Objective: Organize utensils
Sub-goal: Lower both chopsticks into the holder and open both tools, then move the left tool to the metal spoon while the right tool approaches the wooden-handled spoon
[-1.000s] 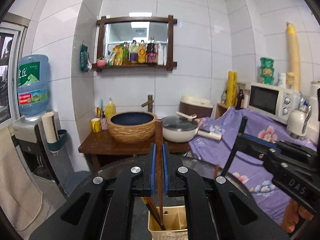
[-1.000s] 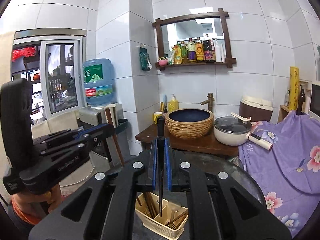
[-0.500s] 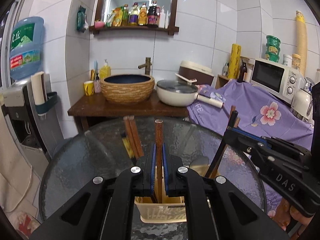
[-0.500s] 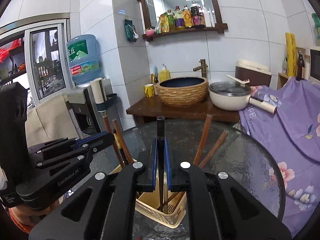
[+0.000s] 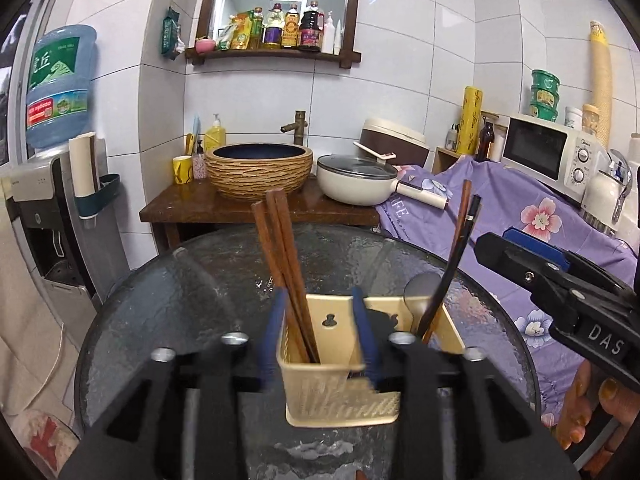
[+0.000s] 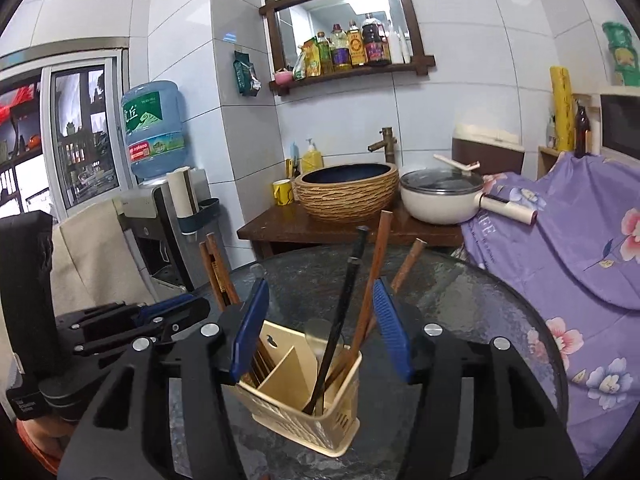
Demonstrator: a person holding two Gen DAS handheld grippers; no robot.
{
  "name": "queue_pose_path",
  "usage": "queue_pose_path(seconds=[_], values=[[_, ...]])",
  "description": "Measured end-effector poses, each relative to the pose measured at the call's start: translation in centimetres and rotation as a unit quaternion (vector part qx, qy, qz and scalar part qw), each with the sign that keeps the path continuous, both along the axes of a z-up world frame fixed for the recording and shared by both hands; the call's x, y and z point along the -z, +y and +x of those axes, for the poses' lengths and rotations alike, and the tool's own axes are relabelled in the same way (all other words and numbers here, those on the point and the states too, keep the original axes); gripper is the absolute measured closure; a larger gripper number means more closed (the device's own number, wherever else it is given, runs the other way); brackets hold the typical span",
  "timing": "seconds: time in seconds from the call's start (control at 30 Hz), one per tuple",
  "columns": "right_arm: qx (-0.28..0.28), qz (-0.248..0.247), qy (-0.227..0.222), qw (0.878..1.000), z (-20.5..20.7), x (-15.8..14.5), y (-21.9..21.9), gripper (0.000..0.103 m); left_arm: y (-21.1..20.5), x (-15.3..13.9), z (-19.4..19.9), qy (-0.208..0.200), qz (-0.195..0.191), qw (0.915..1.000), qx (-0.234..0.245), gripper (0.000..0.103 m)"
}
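A beige utensil holder [image 5: 340,380] stands on the round glass table. In its left compartment lean brown chopsticks [image 5: 280,264], passing between the blue pads of my left gripper [image 5: 318,336]. Those jaws are opening and the pads press on nothing. In the right compartment stand a black-handled utensil [image 6: 344,308], a brown chopstick [image 6: 372,280] and a grey spoon [image 5: 420,292]. My right gripper [image 6: 320,324] hovers over the holder [image 6: 304,400] with its jaws opening. The black utensil rises between its pads, untouched. Each gripper shows at the edge of the other's view.
The glass table [image 5: 180,300] has a dark rim. Behind it a wooden stand [image 5: 240,208] carries a woven basin and a white lidded pan [image 5: 356,184]. A purple flowered cloth [image 6: 560,248] lies to the right, a water dispenser [image 6: 160,208] to the left.
Both grippers sank toward the holder, each shut on a stick-like utensil. Now both have opened and the brown chopstick and the black utensil stand loose in the holder.
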State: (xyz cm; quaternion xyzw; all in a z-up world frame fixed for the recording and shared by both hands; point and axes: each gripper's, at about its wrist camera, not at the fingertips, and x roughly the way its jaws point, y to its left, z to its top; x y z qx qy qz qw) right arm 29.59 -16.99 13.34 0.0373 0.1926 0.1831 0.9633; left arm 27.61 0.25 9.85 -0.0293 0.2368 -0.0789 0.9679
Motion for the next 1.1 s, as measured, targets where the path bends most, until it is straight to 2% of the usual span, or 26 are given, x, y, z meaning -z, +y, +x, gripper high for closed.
queue_pose_path(seconds=[0.03,0.1,0.17,0.2,0.37,0.43,0.57,0.77,0.93,1.1], values=[[-0.004,-0.002,-0.001,1.000,-0.8,0.2,0.0,0.048,0.1,0.3,-0.5,0.001,-0.002,1.0000,-0.001,0.049],[-0.010,-0.004,0.002,1.000,-1.8,0.7,0.0,0.044,0.4,1.3,-1.6,0.007,-0.006,1.0000,-0.004,0.046],[-0.015,-0.010,0.010,1.000,-3.0,1.6,0.0,0.035,0.9,2.8,-2.7,0.026,-0.007,0.9996,-0.007,0.042],[-0.017,-0.014,0.014,1.000,-3.2,1.9,0.0,0.033,1.1,3.3,-3.0,0.032,-0.008,0.9994,-0.009,0.042],[-0.012,-0.061,0.031,0.998,-5.5,5.3,0.5,0.033,1.2,7.0,-5.6,0.069,0.020,0.9973,-0.013,0.042],[-0.012,-0.066,0.054,0.996,-6.0,7.0,0.4,0.033,1.0,8.6,-6.6,0.087,0.030,0.9957,-0.006,0.042],[-0.021,-0.057,0.107,0.992,-6.5,10.4,0.1,0.033,0.4,11.1,-8.0,0.122,0.039,0.9917,0.016,0.042],[-0.010,-0.037,0.152,0.988,-7.5,14.0,-1.0,0.033,-1.0,13.5,-9.5,0.154,0.062,0.9845,0.057,0.045],[-0.002,-0.015,0.183,0.983,-7.7,15.5,-2.2,0.033,-1.9,14.9,-9.7,0.179,0.074,0.9781,0.076,0.047],[-0.001,-0.008,0.193,0.981,-8.1,16.0,-2.5,0.031,-2.8,15.8,-9.7,0.197,0.084,0.9727,0.090,0.051]])
